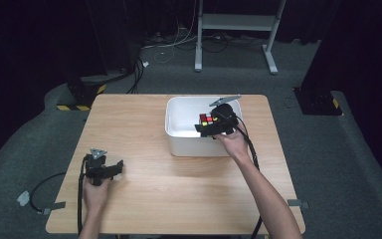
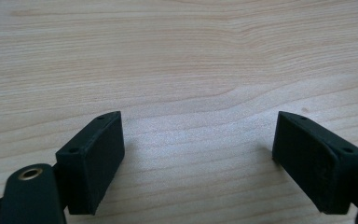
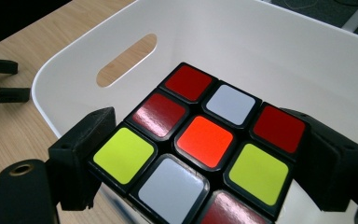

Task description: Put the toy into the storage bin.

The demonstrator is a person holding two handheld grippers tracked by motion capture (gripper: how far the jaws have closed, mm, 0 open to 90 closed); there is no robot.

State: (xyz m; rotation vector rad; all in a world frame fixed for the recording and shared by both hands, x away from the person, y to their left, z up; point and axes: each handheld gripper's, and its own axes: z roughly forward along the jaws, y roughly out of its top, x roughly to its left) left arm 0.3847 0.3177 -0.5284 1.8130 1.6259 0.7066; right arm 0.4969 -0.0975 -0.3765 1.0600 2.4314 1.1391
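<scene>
The right tool [image 1: 218, 124] grips a scrambled puzzle cube [image 3: 205, 144] between its jaws, holding it over the white bin [image 1: 179, 142] on the counter [image 1: 144, 194]. The left tool [image 2: 198, 154] rests near the counter's left front, jaws wide apart with nothing between them.

we see a light wooden table [image 1: 149, 199] with rounded corners standing on grey carpet [image 1: 328, 164]. beyond it stand the white legs of a metal frame [image 1: 238, 30], with loose cables [image 1: 174, 45] on the floor nearby. black-and-yellow striped tape [image 1: 74, 107] lies off the table's far left corner.
</scene>
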